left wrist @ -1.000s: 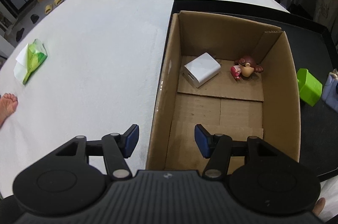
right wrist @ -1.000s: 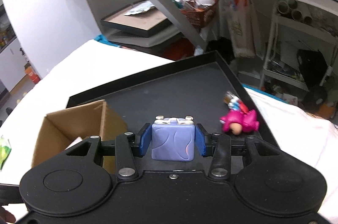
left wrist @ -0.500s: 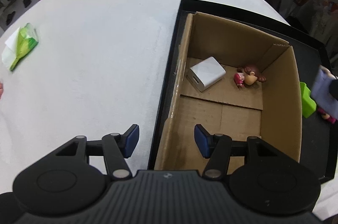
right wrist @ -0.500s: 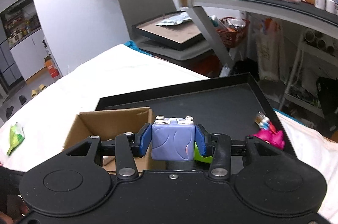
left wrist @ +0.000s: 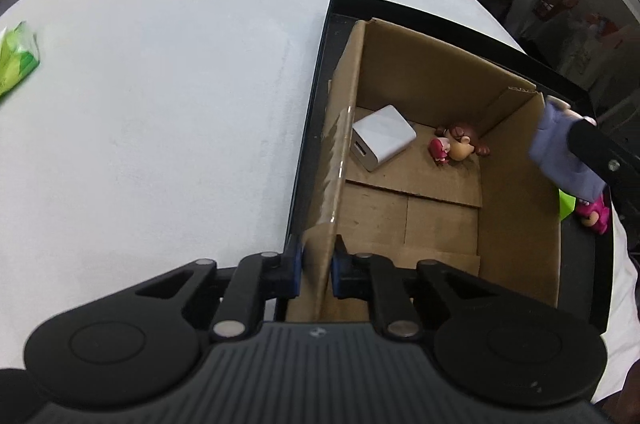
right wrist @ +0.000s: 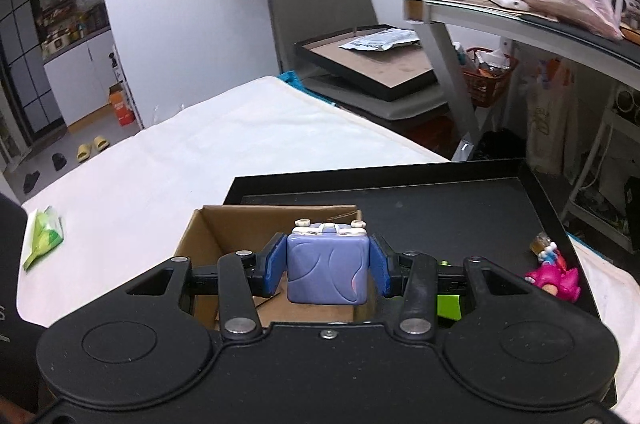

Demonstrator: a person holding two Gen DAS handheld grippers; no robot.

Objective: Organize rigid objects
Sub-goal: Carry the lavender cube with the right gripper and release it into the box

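An open cardboard box (left wrist: 516, 199) stands in a black tray (left wrist: 400, 11) on the white-covered table. Inside it lie a white charger block (left wrist: 382, 135) and a small brown-haired figurine (left wrist: 456, 143). My left gripper (left wrist: 316, 264) is shut on the box's near left wall. My right gripper (right wrist: 327, 266) is shut on a purple cube toy (right wrist: 327, 266), held over the box (right wrist: 224, 236); that toy (left wrist: 560, 159) hovers above the box's right wall in the left wrist view. A pink figurine (right wrist: 558, 282) and a green block (right wrist: 448, 306) lie on the tray to the right.
A green packet (left wrist: 16, 63) lies on the white cloth at far left. Past the table stand a grey chair with stacked trays (right wrist: 372, 63), a metal desk (right wrist: 520, 23) and cluttered shelves. Slippers (right wrist: 92, 147) sit on the floor.
My left gripper went from open over the box corner to shut on its left wall. The right gripper carried the purple cube leftward from above the tray to above the box.
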